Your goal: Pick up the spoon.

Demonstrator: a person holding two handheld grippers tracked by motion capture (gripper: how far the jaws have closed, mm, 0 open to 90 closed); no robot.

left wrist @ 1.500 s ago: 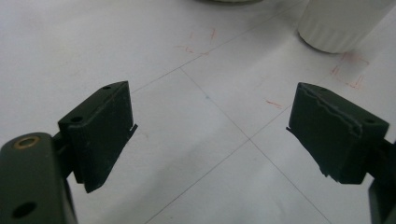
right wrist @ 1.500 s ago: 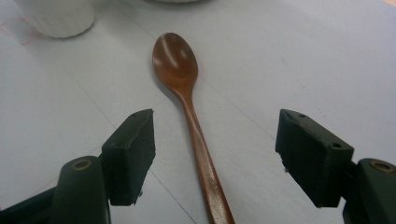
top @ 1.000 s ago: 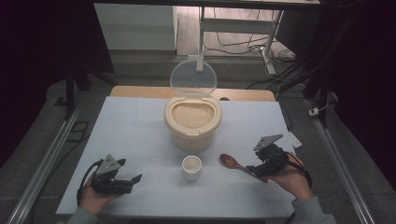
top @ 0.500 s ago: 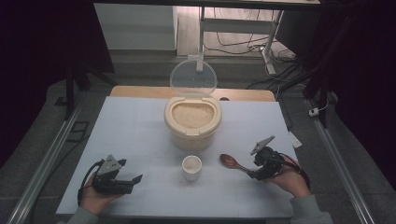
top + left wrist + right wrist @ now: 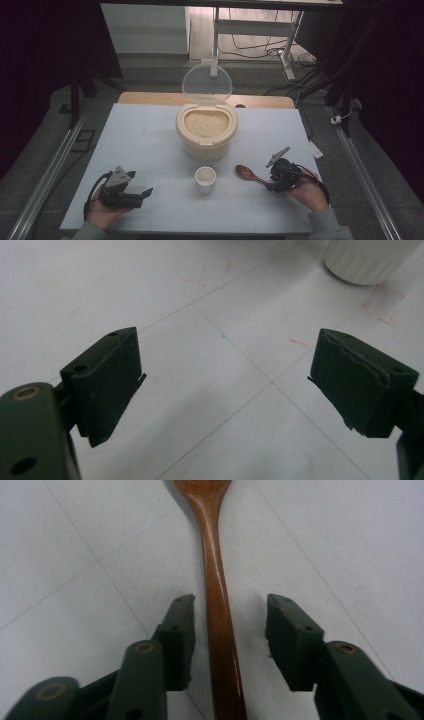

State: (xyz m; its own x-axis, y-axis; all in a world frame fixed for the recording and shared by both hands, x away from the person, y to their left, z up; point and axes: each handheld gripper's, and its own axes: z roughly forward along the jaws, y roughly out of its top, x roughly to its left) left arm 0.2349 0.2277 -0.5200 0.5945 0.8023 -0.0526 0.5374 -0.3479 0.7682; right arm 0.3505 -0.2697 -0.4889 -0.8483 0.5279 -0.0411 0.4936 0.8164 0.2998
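The wooden spoon (image 5: 218, 595) lies flat on the white surface (image 5: 150, 135) just right of the small white cup (image 5: 205, 179), and its handle runs straight up the middle of the right gripper view, bowl end pointing away from the right claw (image 5: 229, 630) toward the cup. That claw straddles the handle with its jaws partly open, a gap on each side and no contact that I can see, so a plain squeeze should catch it. The left claw (image 5: 225, 385) sits well apart at the near left, jaws wide over bare surface.
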